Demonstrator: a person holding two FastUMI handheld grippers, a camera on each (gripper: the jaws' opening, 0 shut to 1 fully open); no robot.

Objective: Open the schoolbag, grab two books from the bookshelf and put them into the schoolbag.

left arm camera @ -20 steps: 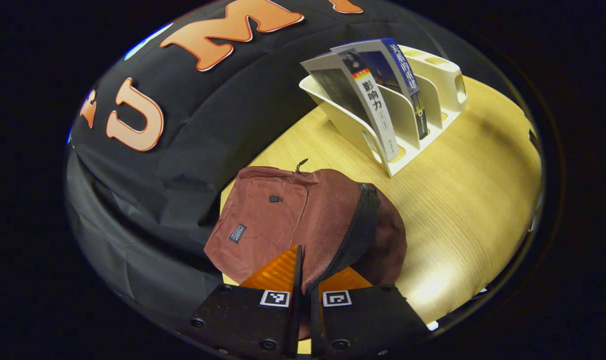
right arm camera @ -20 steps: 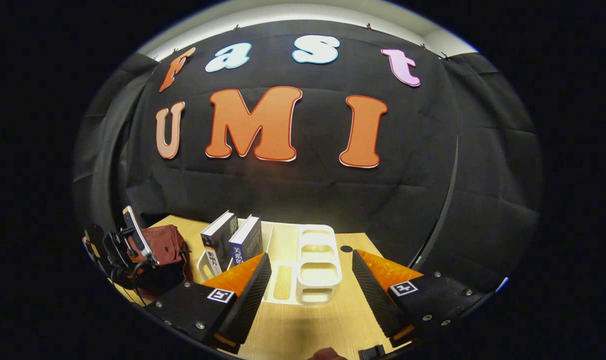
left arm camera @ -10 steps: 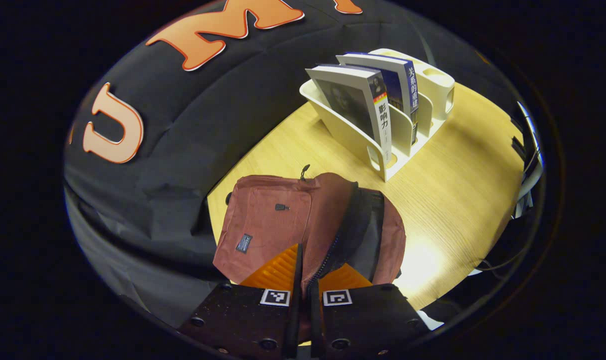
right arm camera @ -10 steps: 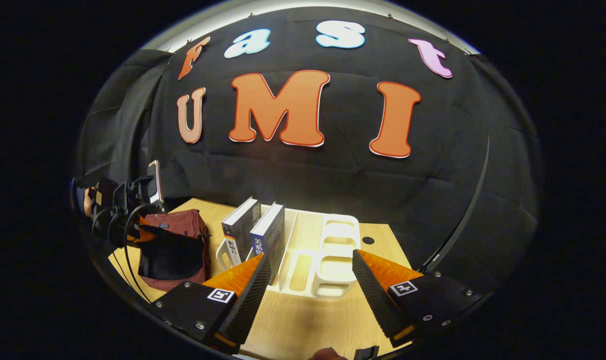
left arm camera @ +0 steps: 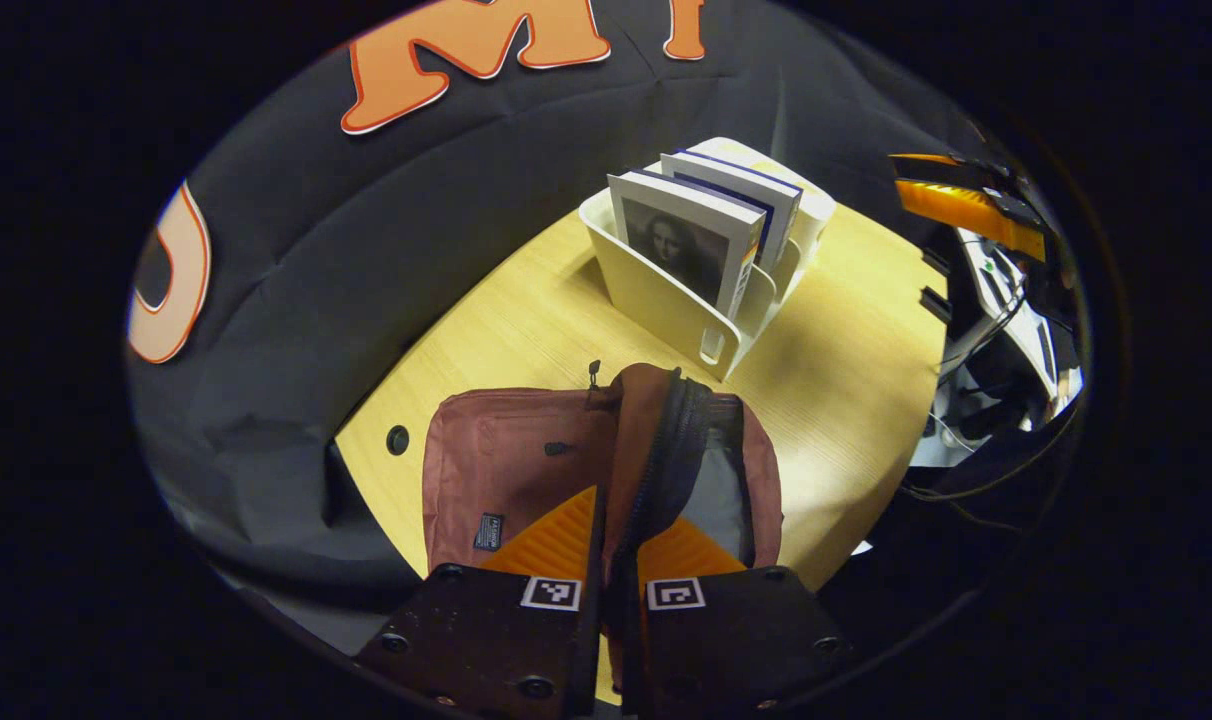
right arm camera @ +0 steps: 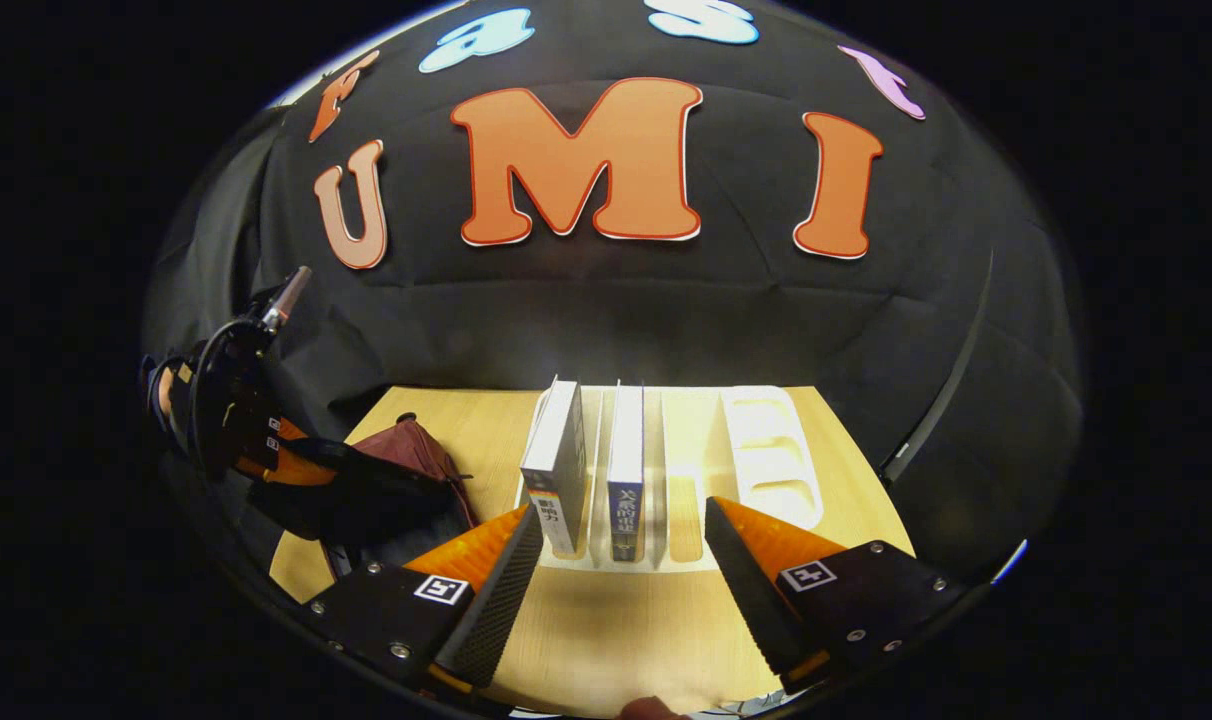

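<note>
On the counter, the schoolbag lies beside the bookshelf. The left gripper, jaws clamped on its zipper edge, holds it open; the right gripper, jaws apart, faces two upright books for grabbing.

matt woven cloth on the schoolbag, smooth pale plastic for the bookshelf, glossy paper covers on the books, light wood-grain table.
</note>
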